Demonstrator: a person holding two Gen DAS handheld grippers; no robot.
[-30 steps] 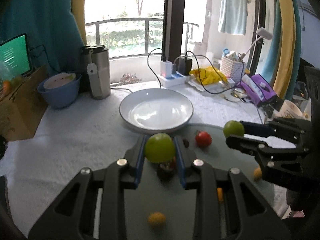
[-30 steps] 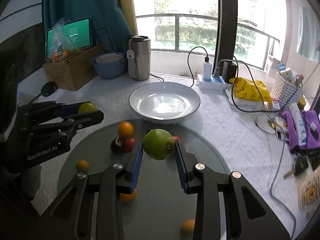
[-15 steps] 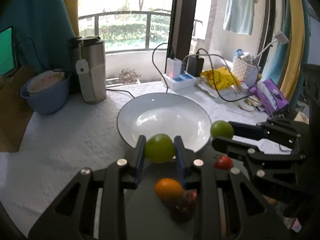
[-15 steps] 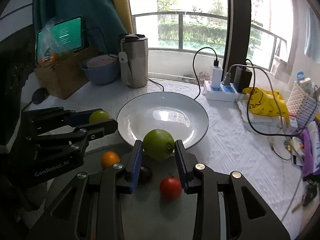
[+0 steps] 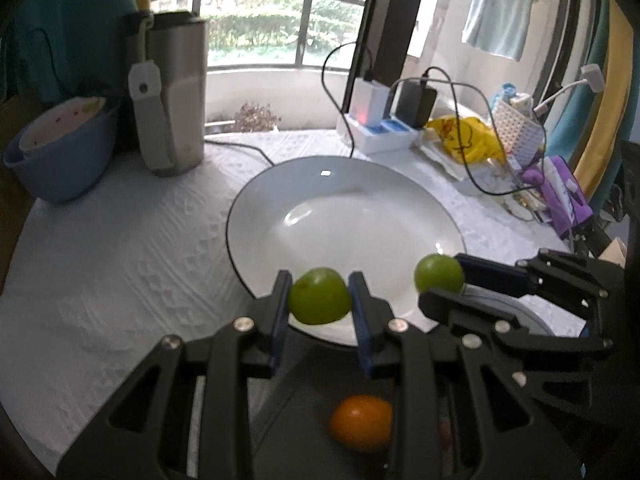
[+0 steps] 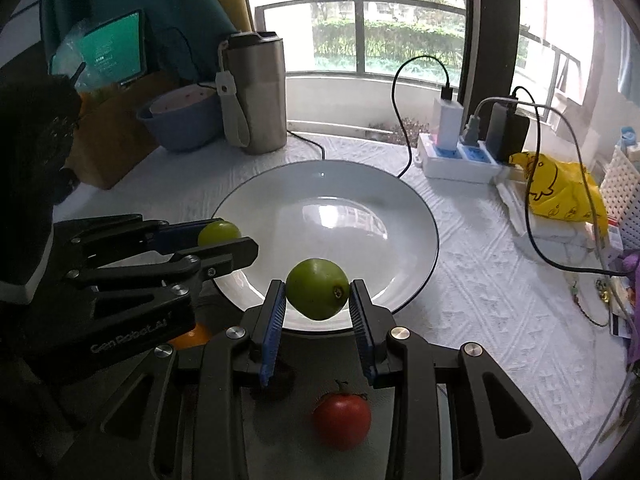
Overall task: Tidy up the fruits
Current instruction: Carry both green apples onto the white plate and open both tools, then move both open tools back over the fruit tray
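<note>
Gripping a green fruit [image 5: 319, 296] each, both fingers [image 6: 276, 316] point toward the white plate [image 6: 404, 216].

A table covered in a white textured cloth [image 6: 480, 300] carries everything. Just ahead of both pairs of jaws sits a wide white plate [image 6: 400, 216], its near rim under the fingertips. Below the jaws lies a dark round tray [image 5: 304, 412], with an orange [image 5: 361, 423] and a tomato [image 6: 342, 420] on it. Farther ahead to the left stand a steel tumbler [image 6: 256, 92] and a blue bowl [image 6: 180, 124]; ahead to the right, a white power strip [image 6: 460, 160] and a yellow bag [image 6: 560, 188]
</note>
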